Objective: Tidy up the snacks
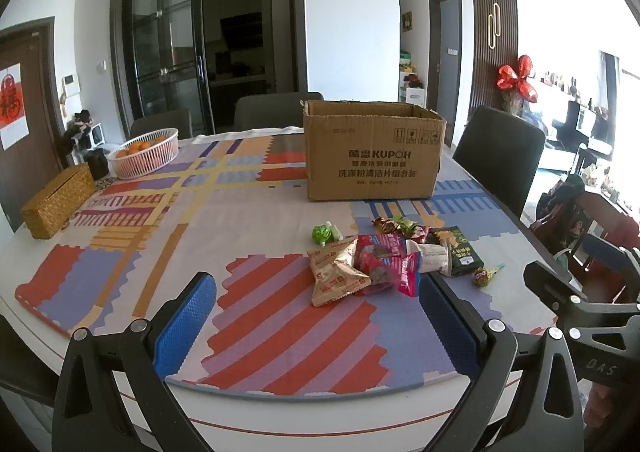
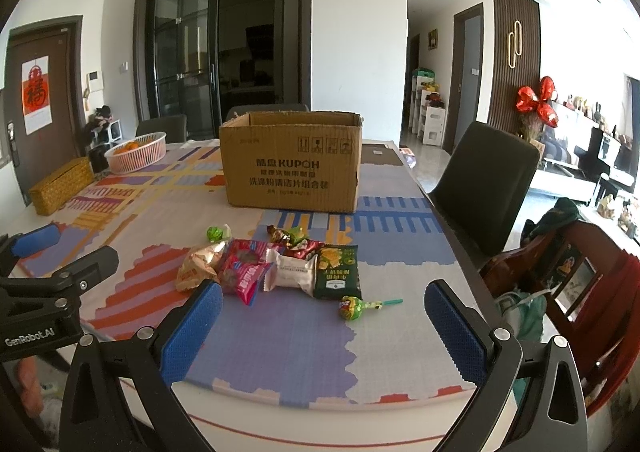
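A pile of snack packets (image 1: pixel 384 264) (image 2: pixel 272 264) lies on the patterned table mat, in front of an open brown cardboard box (image 1: pixel 372 155) (image 2: pixel 292 167). The pile holds a tan packet (image 1: pixel 336 272), pink packets (image 2: pixel 240 272), a white packet (image 2: pixel 296 272) and a dark green packet (image 2: pixel 336 268). A green lollipop (image 2: pixel 352 307) lies nearest the front, and a green candy (image 1: pixel 326 234) sits to the pile's left. My left gripper (image 1: pixel 320 316) stands open just short of the pile. My right gripper (image 2: pixel 324 316) is open too, with the lollipop between its fingers' line.
A pink basket of oranges (image 1: pixel 146 151) and a woven box (image 1: pixel 60 199) stand at the far left of the table. Dark chairs (image 2: pixel 488 187) ring the table; a red wooden chair (image 2: pixel 568 272) with clothes is at the right. Bare mat (image 1: pixel 140 236) spreads left of the pile.
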`<state>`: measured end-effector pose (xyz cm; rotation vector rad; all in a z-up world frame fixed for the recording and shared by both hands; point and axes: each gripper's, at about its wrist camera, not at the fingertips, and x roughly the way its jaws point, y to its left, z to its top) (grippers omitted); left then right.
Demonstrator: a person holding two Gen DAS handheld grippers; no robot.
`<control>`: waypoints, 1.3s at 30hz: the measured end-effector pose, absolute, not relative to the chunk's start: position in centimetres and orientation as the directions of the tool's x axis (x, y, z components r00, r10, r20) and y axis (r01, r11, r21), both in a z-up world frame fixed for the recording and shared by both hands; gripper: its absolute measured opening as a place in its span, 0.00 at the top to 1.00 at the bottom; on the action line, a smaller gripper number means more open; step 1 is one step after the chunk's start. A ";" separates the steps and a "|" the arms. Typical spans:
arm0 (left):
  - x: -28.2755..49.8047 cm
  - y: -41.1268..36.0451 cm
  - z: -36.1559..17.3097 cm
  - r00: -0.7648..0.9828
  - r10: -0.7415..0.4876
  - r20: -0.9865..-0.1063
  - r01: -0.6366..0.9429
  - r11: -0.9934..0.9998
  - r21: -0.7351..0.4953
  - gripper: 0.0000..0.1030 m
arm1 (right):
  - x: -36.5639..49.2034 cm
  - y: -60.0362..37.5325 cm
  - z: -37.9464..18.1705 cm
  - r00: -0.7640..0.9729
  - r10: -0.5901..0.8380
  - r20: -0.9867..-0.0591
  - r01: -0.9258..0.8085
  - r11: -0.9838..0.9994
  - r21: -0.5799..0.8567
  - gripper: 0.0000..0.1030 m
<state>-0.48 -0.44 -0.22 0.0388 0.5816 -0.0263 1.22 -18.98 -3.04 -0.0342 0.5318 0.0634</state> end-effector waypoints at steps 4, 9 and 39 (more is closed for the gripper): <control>-0.3 -0.3 -0.4 0.830 -0.016 -0.558 0.038 0.999 0.028 0.00 | 1.3 -18.8 -3.5 0.853 0.059 -0.518 -0.077 0.997 -0.014 0.01; 0.8 0.3 -0.9 0.815 -0.017 -0.579 0.039 0.999 0.025 0.00 | 1.8 -18.3 -4.0 0.849 0.066 -0.524 -0.092 0.996 -0.023 0.01; 11.1 1.0 -7.1 0.715 -0.040 -0.698 0.052 0.999 -0.005 0.16 | 14.1 -17.2 -9.1 0.731 0.139 -0.668 -0.168 0.986 0.021 0.09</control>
